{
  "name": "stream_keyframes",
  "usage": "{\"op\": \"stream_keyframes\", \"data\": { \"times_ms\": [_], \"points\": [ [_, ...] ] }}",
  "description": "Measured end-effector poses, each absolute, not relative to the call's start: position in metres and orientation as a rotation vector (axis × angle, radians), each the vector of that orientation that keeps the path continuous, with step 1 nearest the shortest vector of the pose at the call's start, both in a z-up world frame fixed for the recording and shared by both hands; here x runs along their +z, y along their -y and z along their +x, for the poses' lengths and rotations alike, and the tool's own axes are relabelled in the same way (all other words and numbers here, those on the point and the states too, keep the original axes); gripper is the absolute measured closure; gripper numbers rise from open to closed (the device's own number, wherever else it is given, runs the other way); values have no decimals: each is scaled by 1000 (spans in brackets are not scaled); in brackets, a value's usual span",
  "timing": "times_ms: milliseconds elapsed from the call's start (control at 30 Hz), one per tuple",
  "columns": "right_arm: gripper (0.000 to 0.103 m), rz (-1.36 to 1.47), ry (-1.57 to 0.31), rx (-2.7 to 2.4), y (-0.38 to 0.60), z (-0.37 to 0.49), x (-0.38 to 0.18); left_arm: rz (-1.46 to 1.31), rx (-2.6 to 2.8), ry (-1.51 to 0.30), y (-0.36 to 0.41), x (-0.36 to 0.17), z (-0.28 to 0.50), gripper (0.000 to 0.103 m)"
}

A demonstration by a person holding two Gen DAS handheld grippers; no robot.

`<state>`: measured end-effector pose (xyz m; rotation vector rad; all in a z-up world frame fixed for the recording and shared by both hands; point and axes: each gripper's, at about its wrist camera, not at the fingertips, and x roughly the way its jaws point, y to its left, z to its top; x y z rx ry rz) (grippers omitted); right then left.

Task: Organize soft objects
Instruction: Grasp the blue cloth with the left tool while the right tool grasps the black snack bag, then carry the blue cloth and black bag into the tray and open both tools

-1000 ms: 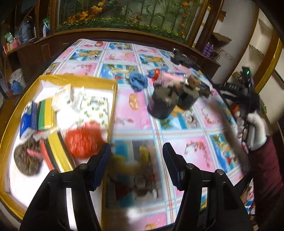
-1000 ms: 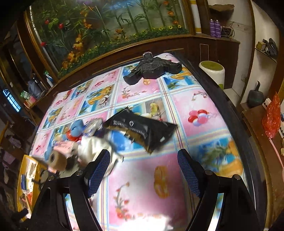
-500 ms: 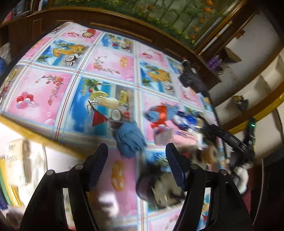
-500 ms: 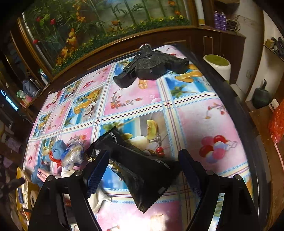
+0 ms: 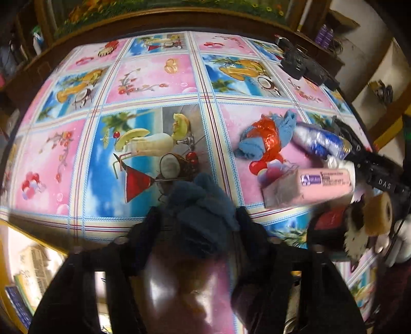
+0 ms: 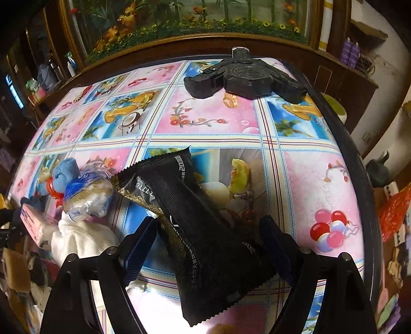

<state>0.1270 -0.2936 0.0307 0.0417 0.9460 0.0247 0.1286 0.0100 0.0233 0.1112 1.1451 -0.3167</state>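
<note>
A fruit-print tablecloth (image 6: 210,120) covers the table before a floral mural (image 6: 195,15). Only the right view shows the right gripper (image 6: 208,239), jaws spread around a black pouch (image 6: 203,231). The left gripper (image 5: 197,223) pinches a dark blue cloth (image 5: 203,213) above the table.

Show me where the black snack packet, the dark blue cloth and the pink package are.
black snack packet (image 6: 203,231), right wrist view, middle of the wrapper.
dark blue cloth (image 5: 203,215), left wrist view, centre of the bunched fabric.
pink package (image 5: 323,183), left wrist view, its long pink face.
</note>
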Motion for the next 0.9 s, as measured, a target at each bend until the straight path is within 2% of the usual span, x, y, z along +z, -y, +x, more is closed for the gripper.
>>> {"op": "stream_keyframes", "data": {
  "times_ms": [33, 67, 100, 200, 533, 900],
  "points": [
    [24, 16, -947, 21, 290, 126, 29, 105, -328, -1146, -11, 23, 128, 66],
    [33, -12, -943, 17, 284, 124, 28, 101, -321, -1137, -14, 25, 127, 67],
    [47, -31, -930, 21, 280, 122, 28, 97, -320, -1132, -15, 26, 126, 67],
    [69, -14, -918, 26, 274, 115, 35, 47, -326, -1112, -24, 33, 123, 67],
    [71, 79, -852, 13, 282, 56, 76, -100, -376, -989, -70, 93, 71, 67],
    [71, 45, -763, 143, 228, -47, 130, -260, -251, -911, -201, 118, -35, 67]
  ]
}}
